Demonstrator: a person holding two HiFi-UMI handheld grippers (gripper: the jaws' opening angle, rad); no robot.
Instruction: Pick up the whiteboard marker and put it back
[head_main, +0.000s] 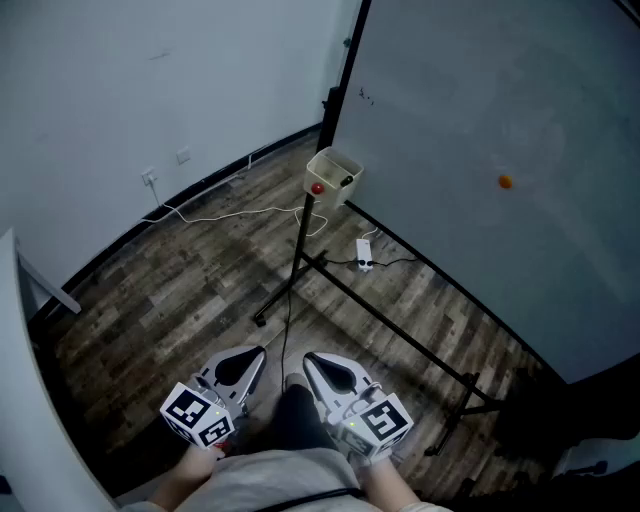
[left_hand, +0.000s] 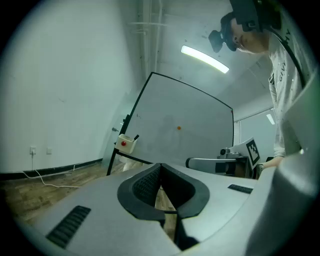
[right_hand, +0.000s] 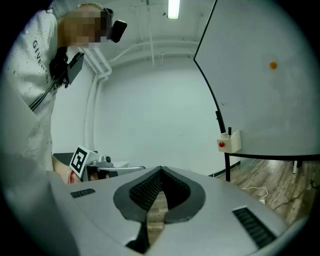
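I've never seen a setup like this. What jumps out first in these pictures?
A big whiteboard on a black stand fills the right of the head view, with one orange dot on it. A cream box sits at its lower corner. At the view's bottom, the left gripper and right gripper sit side by side, shut and empty.

Floor (head_main: 180, 290) is dark wood-look planks. Lying on it: a white cable (head_main: 230, 212) looping out from the wall, a small white power strip (head_main: 364, 255) with a thin black cord (head_main: 398, 262), and the black stand's legs (head_main: 400, 335). Cream box (head_main: 325, 163) up on the stand has a marker (right_hand: 229, 132) sticking out.
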